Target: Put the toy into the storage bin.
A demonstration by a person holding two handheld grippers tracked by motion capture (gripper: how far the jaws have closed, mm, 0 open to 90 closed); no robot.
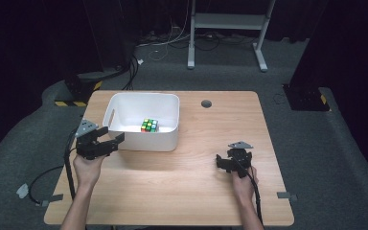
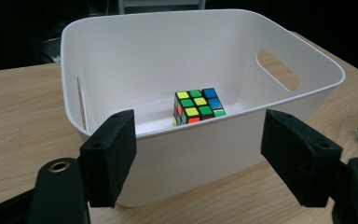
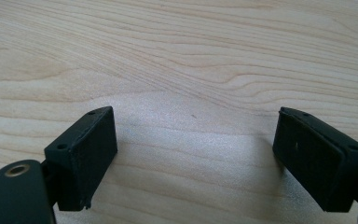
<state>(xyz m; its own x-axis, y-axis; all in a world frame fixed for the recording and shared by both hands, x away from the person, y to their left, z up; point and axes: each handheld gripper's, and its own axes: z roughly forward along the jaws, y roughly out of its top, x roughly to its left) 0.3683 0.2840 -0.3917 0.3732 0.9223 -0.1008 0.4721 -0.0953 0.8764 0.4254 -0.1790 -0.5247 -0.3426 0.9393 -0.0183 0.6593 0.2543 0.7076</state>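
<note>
A white plastic bin (image 1: pixel 149 142) stands on the wooden table (image 1: pixel 172 184), left of centre. A scrambled Rubik's cube (image 1: pixel 149 125) lies inside it, near the front wall. My left gripper (image 1: pixel 111 140) is open at the bin's front left corner, level with its wall. In the left gripper view the bin (image 2: pixel 168 56) is close ahead with the cube (image 2: pixel 198 106) on its floor, and the left gripper (image 2: pixel 200 156) has its jaws spread wide before the near wall. My right gripper (image 1: pixel 222 162) rests low over bare wood, open, holding nothing. The right gripper (image 3: pixel 196 156) points down at the tabletop (image 3: pixel 191 56).
A dark round grommet (image 1: pixel 206 103) sits in the table near its far edge. Beyond the table are a white desk frame (image 1: pixel 227 21), floor cables (image 1: pixel 163 48) and black stands (image 1: pixel 306 96). Bare wood lies between the two hands.
</note>
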